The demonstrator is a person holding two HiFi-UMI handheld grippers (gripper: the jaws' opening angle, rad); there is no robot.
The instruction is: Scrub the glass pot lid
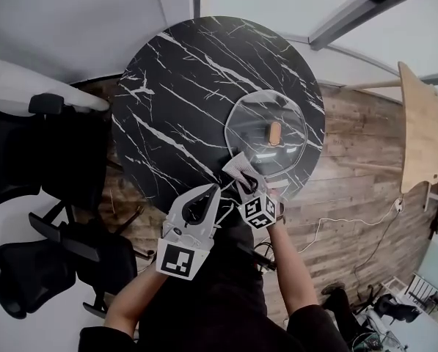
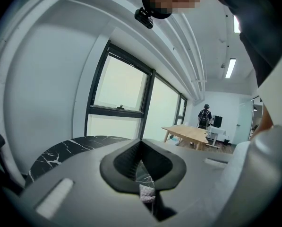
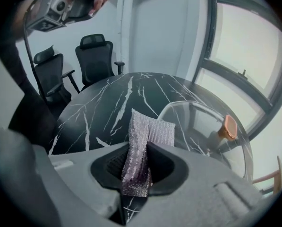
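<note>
Round black marble worktop (image 1: 189, 86), upper centre of head view. Glass pot lid (image 1: 252, 119) lies flat on its right part, near the edge, orange knob (image 1: 275, 133) up.

Right hand-held gripper (image 3: 137, 148), lower centre of frame: jaws clamped on a folded silver mesh scrub cloth (image 3: 148, 131). The cloth's free end stands just beside the lid's lower-left rim; contact cannot be told.

Left hand-held gripper (image 2: 141, 143): jaws closed tip to tip, nothing gripped, low in frame just left of the right one.
</note>
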